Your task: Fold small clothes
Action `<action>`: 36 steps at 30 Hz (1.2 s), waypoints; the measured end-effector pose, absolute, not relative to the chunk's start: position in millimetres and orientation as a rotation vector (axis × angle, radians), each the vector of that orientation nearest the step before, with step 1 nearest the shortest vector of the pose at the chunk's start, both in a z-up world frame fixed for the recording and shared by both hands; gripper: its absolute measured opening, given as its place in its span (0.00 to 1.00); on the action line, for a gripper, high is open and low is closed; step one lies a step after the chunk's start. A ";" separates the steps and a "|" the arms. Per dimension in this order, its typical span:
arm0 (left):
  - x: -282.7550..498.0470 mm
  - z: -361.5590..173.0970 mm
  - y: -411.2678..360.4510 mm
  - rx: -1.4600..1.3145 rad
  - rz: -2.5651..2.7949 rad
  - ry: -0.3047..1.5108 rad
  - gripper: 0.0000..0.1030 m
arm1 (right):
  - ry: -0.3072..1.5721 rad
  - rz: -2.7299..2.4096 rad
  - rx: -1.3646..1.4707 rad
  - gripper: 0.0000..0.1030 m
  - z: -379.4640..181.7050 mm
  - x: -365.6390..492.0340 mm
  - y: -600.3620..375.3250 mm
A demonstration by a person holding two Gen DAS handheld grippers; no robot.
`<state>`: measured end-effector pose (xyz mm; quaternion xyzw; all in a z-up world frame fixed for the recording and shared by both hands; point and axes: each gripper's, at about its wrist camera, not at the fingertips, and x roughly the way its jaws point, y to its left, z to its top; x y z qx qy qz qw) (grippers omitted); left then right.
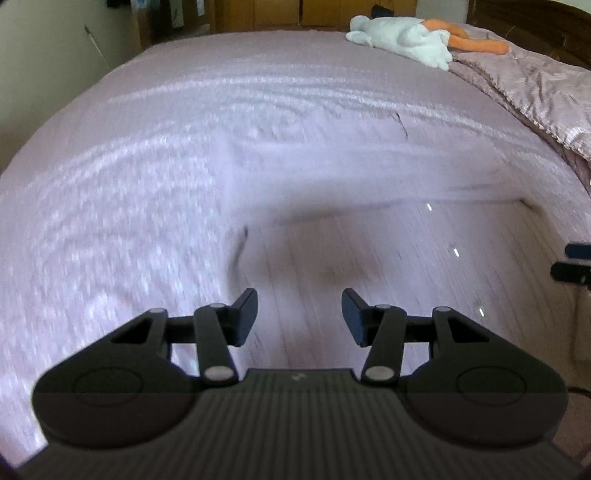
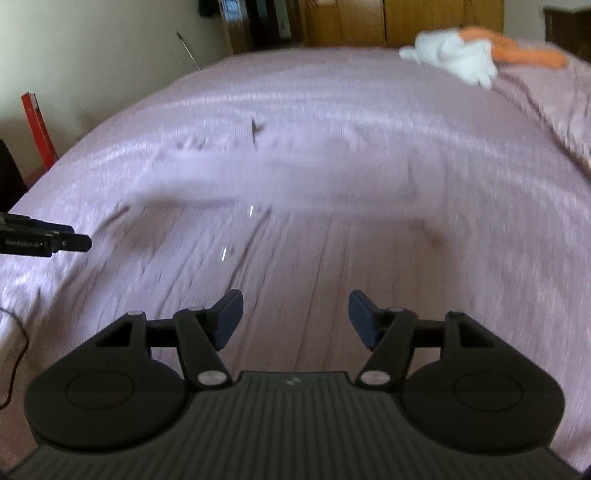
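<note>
Left wrist: blurred pale ribbed garment [image 1: 388, 266], flat.

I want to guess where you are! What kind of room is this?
Most likely a bedroom. A big bed with a pinkish cover fills the view, a soft toy lies at its far end, and wooden cupboards stand behind.

Motion blur smears the garment [image 1: 388, 258] (its edges barely readable) against the bedspread [image 1: 147, 166].
</note>
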<state>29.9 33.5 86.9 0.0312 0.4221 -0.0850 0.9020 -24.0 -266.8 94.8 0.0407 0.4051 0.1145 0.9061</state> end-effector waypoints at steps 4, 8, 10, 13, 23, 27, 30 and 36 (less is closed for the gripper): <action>4.3 78.1 27.0 0.047 -0.189 0.892 0.51 | 0.888 0.224 0.094 0.68 79.4 -49.4 -263.6; -15.6 70.3 25.1 0.034 -0.181 0.912 0.51 | 0.921 0.164 0.033 0.68 64.1 -68.5 -266.5; -25.1 68.5 27.3 0.029 -0.183 0.917 0.51 | 0.930 0.102 -0.032 0.68 60.7 -78.5 -269.6; -34.4 69.6 27.5 0.047 -0.163 0.911 0.51 | 0.909 -0.004 -0.076 0.68 64.7 -94.1 -282.9; -47.4 70.6 21.2 0.094 -0.161 0.900 0.51 | 0.903 -0.151 -0.003 0.68 73.0 -141.5 -340.3; -52.7 70.4 12.3 0.140 -0.202 0.910 0.59 | 0.857 -0.058 -0.065 0.70 87.9 -141.2 -326.7; -55.9 69.4 7.5 0.164 -0.207 0.906 0.76 | 0.847 0.034 -0.130 0.75 92.2 -141.9 -305.0; -57.3 62.1 4.9 0.208 -0.216 0.936 0.77 | 0.847 0.199 -0.245 0.79 83.5 -139.1 -269.0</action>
